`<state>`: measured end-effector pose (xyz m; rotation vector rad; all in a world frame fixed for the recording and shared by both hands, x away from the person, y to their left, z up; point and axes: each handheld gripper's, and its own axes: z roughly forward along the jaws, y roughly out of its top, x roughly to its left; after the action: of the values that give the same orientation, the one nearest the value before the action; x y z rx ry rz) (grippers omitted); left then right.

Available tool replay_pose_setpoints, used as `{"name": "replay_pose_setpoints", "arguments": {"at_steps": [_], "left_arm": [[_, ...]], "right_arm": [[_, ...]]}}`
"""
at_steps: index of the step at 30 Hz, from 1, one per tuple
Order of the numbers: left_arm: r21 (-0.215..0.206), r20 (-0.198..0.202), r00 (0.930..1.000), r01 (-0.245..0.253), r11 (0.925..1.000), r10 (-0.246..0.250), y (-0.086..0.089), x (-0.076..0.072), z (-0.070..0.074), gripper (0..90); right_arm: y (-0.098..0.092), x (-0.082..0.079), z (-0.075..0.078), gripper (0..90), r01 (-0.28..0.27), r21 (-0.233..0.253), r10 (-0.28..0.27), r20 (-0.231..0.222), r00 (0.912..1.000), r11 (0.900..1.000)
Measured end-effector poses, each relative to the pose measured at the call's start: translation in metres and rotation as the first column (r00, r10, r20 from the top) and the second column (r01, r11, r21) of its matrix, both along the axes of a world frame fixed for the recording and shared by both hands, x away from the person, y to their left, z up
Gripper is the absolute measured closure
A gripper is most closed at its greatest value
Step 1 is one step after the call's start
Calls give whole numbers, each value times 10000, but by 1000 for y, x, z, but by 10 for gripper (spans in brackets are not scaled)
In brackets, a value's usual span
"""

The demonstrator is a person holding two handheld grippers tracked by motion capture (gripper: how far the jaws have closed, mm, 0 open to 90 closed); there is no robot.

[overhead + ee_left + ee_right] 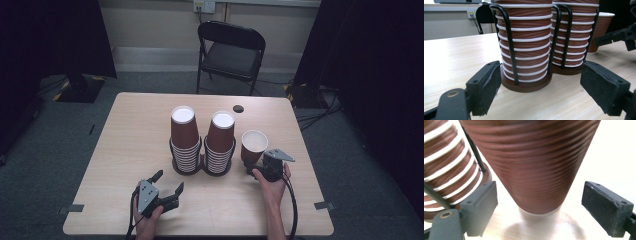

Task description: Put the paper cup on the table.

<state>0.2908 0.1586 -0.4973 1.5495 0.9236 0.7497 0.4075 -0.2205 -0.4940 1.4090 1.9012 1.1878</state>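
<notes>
Two cup stacks, one loose cup.

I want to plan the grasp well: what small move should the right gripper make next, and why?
Probably close the right gripper on the single upright ribbed brown paper cup. Its jaws stand open on either side of the cup's base, apart from it, and the cup stands free beside the black wire rack of stacked cups.

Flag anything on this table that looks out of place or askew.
Nothing looks damaged or spilled. One single cup stands upright, mouth up, outside the two wire holders, while the stacked cups sit upside down.
</notes>
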Motion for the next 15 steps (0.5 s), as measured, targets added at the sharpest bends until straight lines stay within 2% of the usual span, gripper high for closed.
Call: {"name": "replay_pose_setpoints", "arguments": {"at_steps": [1,2,7,15], "left_arm": [[0,0,10000,0,10000,0,0,0,0,170],[-26,-25,10000,-10,10000,10,0,0,0,170],[-1,-163,9998,-114,9999,114,0,1,0,168],[-60,-383,9989,-265,9996,262,1,3,1,159]], "right_arm": [[0,0,0,128,0,0,0,0,10000,10000],[-2,-5,1,128,38,237,-43,222,9997,9997],[-3,-21,3,129,94,505,-129,684,9976,9987],[2,-47,11,130,-5,960,-155,1665,9859,9954]]}}
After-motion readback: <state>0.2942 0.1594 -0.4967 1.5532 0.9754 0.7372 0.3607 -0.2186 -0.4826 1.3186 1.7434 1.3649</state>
